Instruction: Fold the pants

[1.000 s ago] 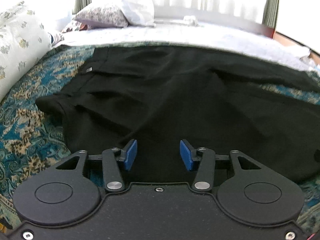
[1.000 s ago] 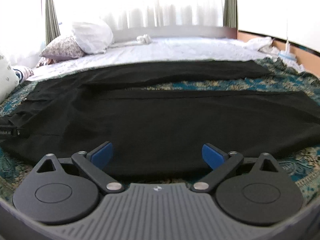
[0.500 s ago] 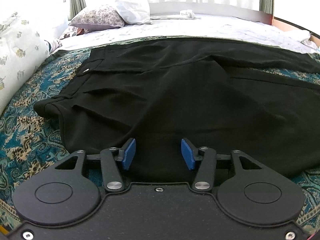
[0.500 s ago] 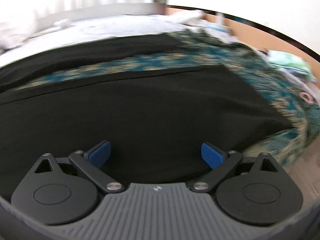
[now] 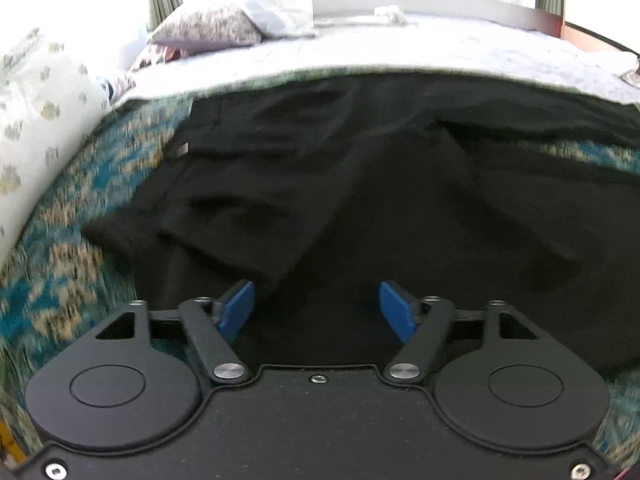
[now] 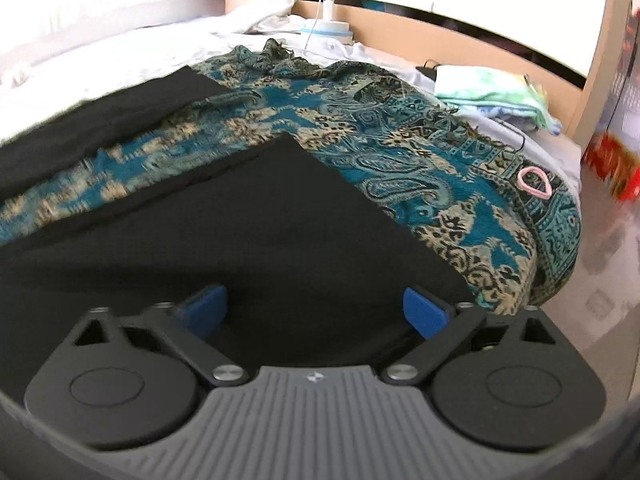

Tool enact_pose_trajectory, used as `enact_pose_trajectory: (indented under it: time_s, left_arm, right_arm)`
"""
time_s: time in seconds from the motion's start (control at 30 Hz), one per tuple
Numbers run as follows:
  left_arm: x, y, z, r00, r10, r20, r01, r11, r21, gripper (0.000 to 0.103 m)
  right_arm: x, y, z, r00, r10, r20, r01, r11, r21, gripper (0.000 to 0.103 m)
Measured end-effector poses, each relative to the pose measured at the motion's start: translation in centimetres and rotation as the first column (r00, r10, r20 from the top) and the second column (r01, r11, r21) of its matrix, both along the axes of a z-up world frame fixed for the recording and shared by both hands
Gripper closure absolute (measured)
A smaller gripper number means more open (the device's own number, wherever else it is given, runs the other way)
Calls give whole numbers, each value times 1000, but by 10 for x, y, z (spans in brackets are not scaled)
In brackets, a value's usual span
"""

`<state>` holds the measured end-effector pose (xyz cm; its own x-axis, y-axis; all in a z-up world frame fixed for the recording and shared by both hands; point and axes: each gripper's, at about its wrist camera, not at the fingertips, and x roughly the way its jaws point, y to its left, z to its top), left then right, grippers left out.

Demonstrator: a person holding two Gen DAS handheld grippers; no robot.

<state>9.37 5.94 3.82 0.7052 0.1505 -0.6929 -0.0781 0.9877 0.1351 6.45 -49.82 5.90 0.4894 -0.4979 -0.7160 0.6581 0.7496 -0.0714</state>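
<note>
Black pants [image 5: 360,184] lie spread flat on a teal paisley blanket [image 5: 80,208] on the bed, waistband to the left. My left gripper [image 5: 316,308] is open and empty, hovering over the near edge of the pants by the waist and hip. In the right wrist view the two leg ends [image 6: 248,216] lie apart with blanket [image 6: 440,168] showing between them. My right gripper [image 6: 316,308] is open and empty over the near leg's hem end.
Pillows [image 5: 224,28] and a floral cushion [image 5: 36,120] lie at the left and back. A folded towel stack [image 6: 492,92], a pink hair tie [image 6: 534,184] and a small device with a cable [image 6: 326,28] sit right. The bed edge [image 6: 552,280] drops off right.
My left gripper opened wider and moved closer to the waist. My right gripper swung right along the near leg to its hem end.
</note>
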Motion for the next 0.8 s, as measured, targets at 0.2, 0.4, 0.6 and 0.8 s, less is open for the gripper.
enact_pose_trajectory:
  time_s: [0.2, 0.4, 0.6, 0.8]
  left_arm:
    - [38, -6, 50, 996, -37, 80, 39, 999, -23, 8]
    - [106, -7, 96, 998, -25, 61, 30, 996, -86, 6]
    - [188, 4, 113, 994, 95, -61, -106, 971, -216, 6]
    - [261, 19, 96, 968, 215, -128, -248, 900, -358, 6]
  right_arm:
    - [20, 12, 38, 997, 29, 73, -31, 999, 36, 1]
    - [57, 18, 75, 986, 8, 166, -32, 989, 142, 0]
    - [100, 33, 92, 946, -82, 313, 8, 973, 230, 0]
    - [160, 49, 89, 935, -74, 345, -9, 972, 234, 0]
